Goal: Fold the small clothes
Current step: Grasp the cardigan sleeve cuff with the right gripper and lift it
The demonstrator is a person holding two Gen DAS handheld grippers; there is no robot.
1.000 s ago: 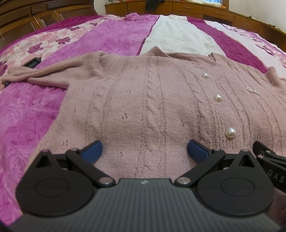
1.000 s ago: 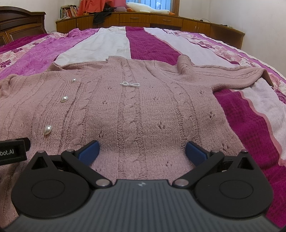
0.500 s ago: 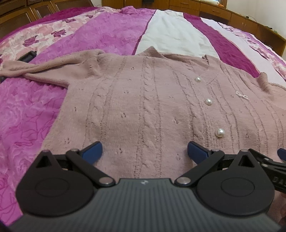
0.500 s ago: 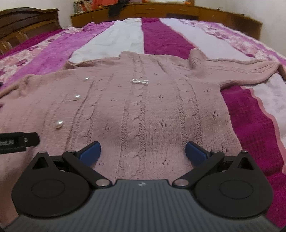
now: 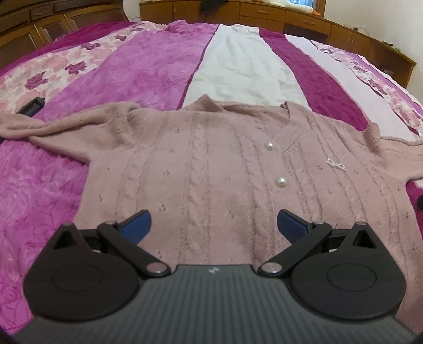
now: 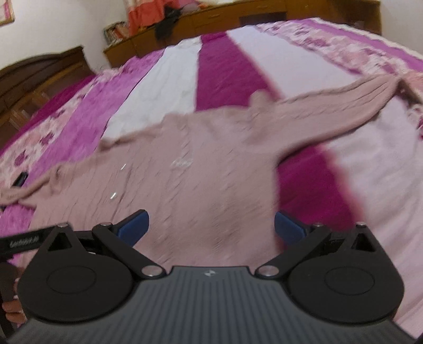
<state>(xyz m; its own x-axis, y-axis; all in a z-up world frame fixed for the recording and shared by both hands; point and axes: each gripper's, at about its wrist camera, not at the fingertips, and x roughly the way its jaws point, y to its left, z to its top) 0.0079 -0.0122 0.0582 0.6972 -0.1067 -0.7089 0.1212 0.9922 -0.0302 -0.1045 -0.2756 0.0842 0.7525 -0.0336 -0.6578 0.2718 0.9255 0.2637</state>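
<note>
A dusty-pink cable-knit cardigan (image 5: 211, 164) with pearl buttons (image 5: 280, 182) lies face up and spread flat on the bed, sleeves out to both sides. My left gripper (image 5: 214, 225) hovers open over its lower hem, blue fingertips (image 5: 137, 223) wide apart with nothing between them. In the blurred right wrist view the same cardigan (image 6: 201, 180) appears from higher up, its right sleeve (image 6: 343, 105) stretched toward the far right. My right gripper (image 6: 211, 225) is open above the lower right part of the garment and holds nothing.
The bed carries a quilt (image 5: 148, 68) striped magenta, white and floral pink. A small black object (image 5: 31, 106) lies near the left sleeve. Wooden cabinets (image 5: 304, 21) run along the far wall, and a dark headboard (image 6: 45, 76) stands on the left.
Both grippers have pulled back and risen, so more of the cardigan and bed shows. The right gripper swung and tilted fast, blurring its view. Both stayed open.
</note>
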